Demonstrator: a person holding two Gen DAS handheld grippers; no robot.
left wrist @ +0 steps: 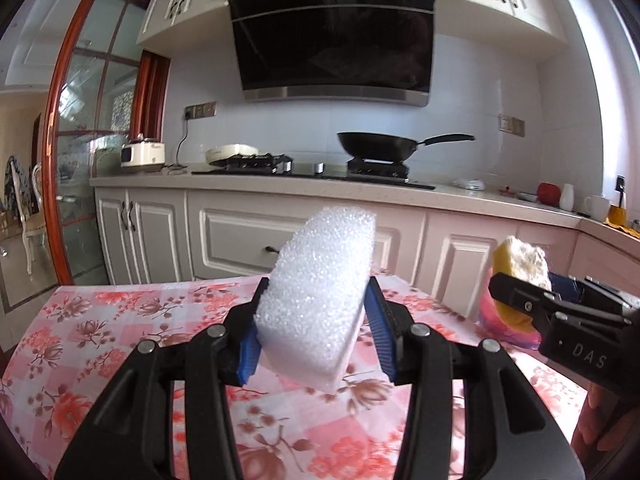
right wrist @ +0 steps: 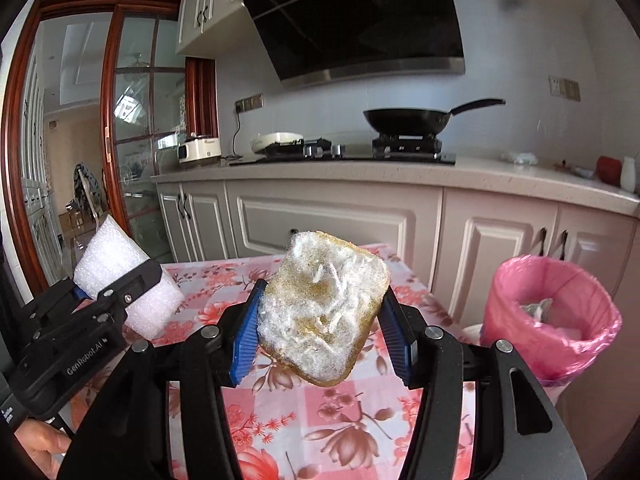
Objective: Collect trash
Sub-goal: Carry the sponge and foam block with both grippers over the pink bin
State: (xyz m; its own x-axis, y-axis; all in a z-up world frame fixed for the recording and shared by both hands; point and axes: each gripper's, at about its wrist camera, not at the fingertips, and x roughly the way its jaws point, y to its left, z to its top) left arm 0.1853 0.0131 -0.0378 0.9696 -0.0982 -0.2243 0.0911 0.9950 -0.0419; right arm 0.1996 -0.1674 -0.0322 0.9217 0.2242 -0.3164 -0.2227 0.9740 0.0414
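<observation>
1. Pink plastic lines the trash bin (right wrist: 550, 320), which stands to the right of the right gripper (right wrist: 322, 332), just past the table's right edge; a grey-white scrap (right wrist: 538, 307) lies inside it, and the rest of the inside is hidden.
2. Clamped between the blue pads of the right gripper is a worn yellow sponge (right wrist: 324, 308), matted with white fluff and raised clear of the floral tablecloth (right wrist: 348, 412).
3. Clamped in the left gripper (left wrist: 316, 316) is a white foam block (left wrist: 320, 292), tilted and also off the cloth.
4. Seen from the left gripper, the sponge and the pink bin liner sit off to its right.
5. Beyond both tools, a black wok (left wrist: 380, 146) rests on the stove; what it holds cannot be seen.
</observation>
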